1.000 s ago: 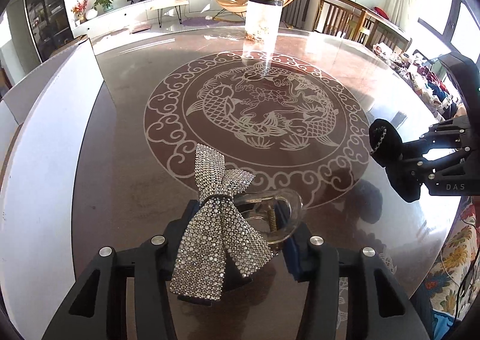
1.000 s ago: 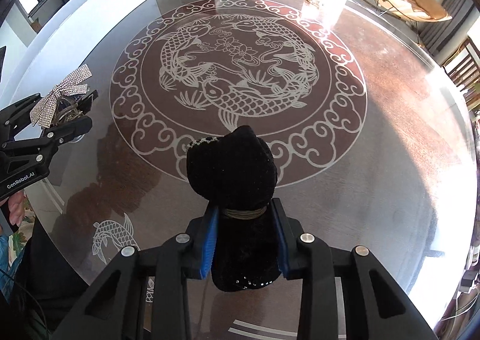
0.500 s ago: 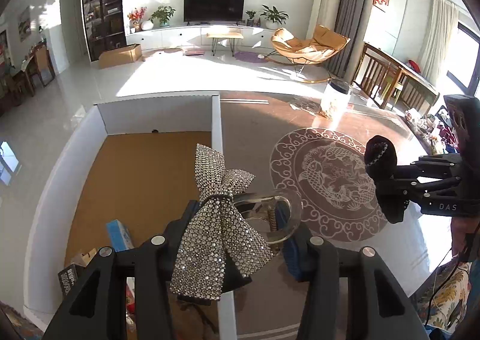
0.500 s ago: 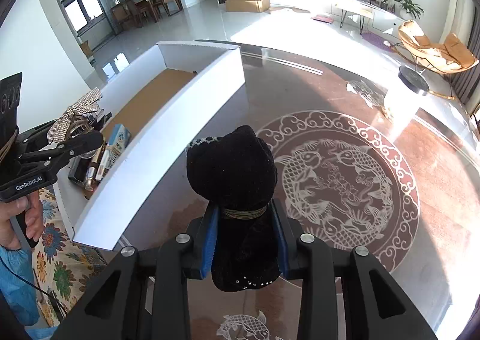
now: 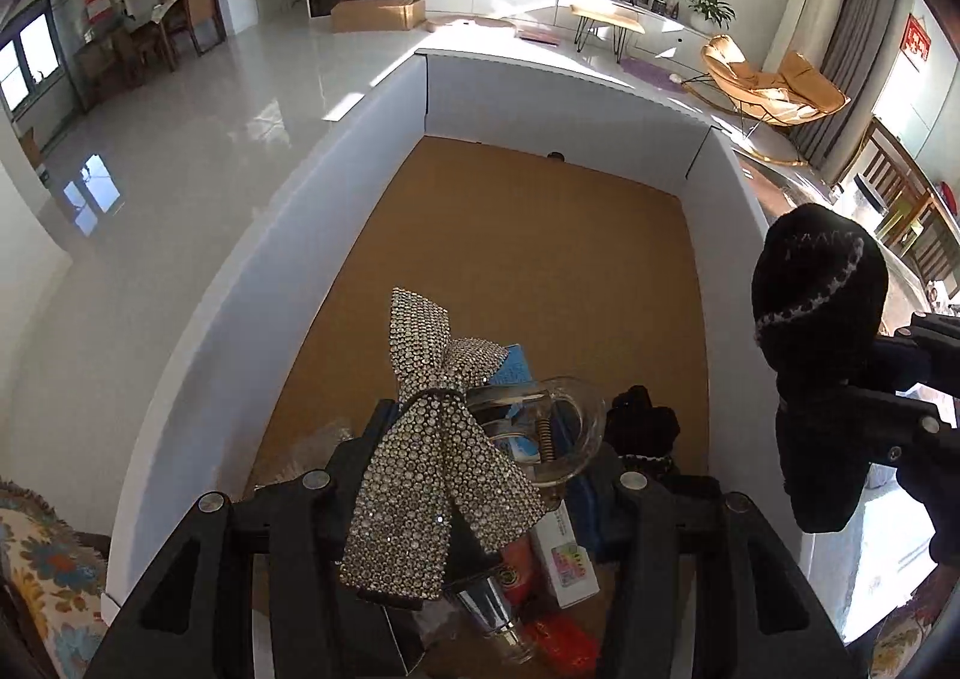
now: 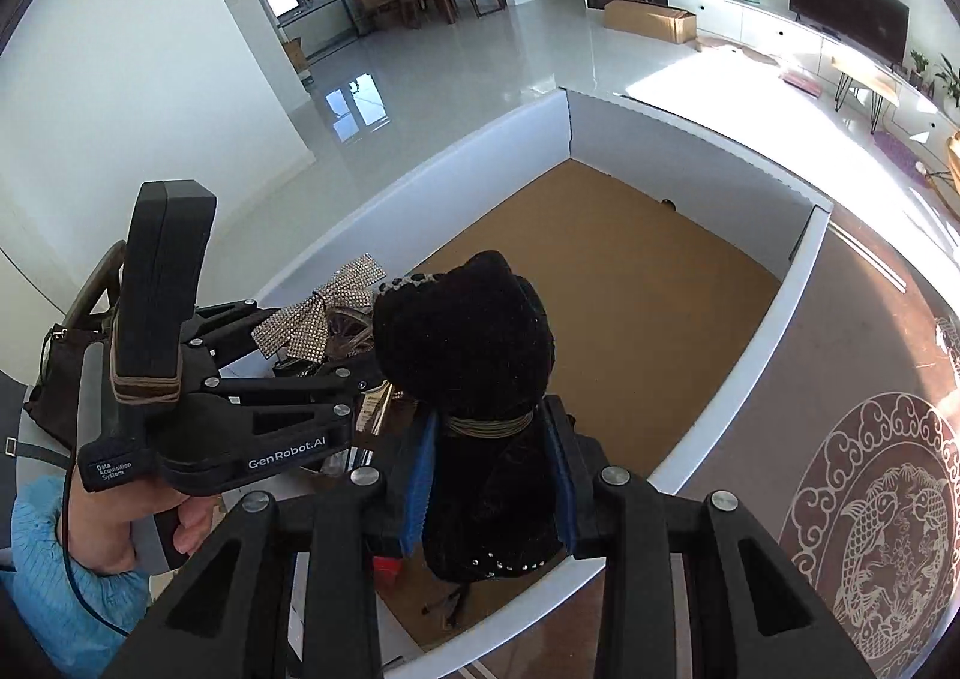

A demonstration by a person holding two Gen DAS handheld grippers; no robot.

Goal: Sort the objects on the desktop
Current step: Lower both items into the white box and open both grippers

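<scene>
A rhinestone bow (image 5: 432, 439) on a clear claw clip (image 5: 558, 427) is pinched in my left gripper (image 5: 480, 451), which is shut on it above the near end of a white-walled box (image 5: 240, 283) with a brown cardboard floor. My right gripper (image 6: 489, 475) is shut on a black velvet hair bow (image 6: 462, 343) with a beaded trim. It hangs over the box's near right wall, just right of the left gripper. The black bow (image 5: 816, 319) also shows at the right edge of the left wrist view.
The box's near end holds several small things: a blue packet (image 5: 510, 367), a black fabric piece (image 5: 642, 427), a white carton (image 5: 567, 559), tubes. Its far floor (image 5: 510, 235) is bare. A brown fish-patterned table (image 6: 870, 529) lies right of the box. A hand (image 6: 120, 529) holds the left gripper.
Both grippers swung left from above the fish-patterned table to above the white box and rose a little, each still holding its hair piece.
</scene>
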